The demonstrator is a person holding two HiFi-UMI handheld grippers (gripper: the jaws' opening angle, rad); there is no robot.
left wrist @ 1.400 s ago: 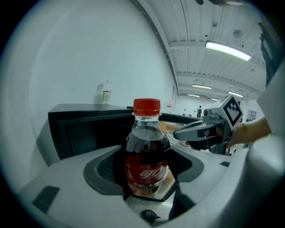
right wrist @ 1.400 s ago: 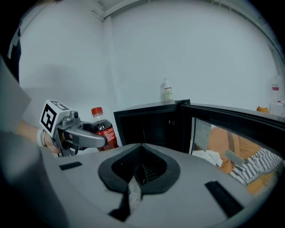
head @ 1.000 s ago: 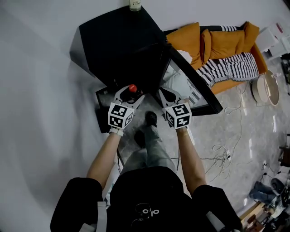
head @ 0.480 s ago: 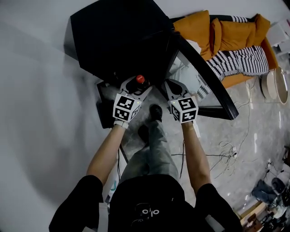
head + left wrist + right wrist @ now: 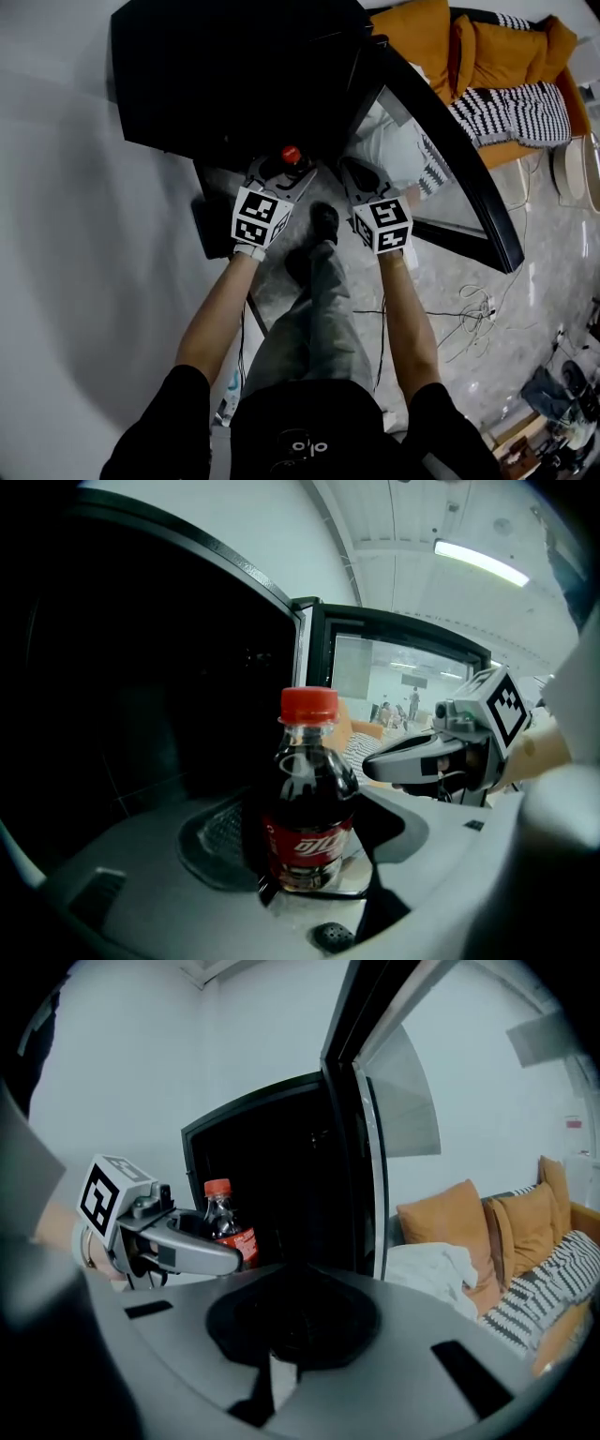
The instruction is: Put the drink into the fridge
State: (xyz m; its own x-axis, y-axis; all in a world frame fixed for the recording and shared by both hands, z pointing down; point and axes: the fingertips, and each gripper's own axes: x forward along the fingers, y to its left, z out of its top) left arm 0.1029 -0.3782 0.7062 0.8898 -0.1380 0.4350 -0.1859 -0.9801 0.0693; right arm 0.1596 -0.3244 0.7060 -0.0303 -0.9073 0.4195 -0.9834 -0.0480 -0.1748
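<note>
The cola bottle [image 5: 309, 799] is gripped upright in the left gripper [image 5: 286, 172], right at the fridge [image 5: 234, 75] mouth, with the dark inside straight ahead. The right gripper [image 5: 364, 183], closed on nothing, is parked by the fridge's open door [image 5: 450, 141].

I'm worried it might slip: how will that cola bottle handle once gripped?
The cola bottle looks nearly full, so probably heavy for its size. Smooth plastic may slip; the left gripper holds it low, so it could tip.
</note>
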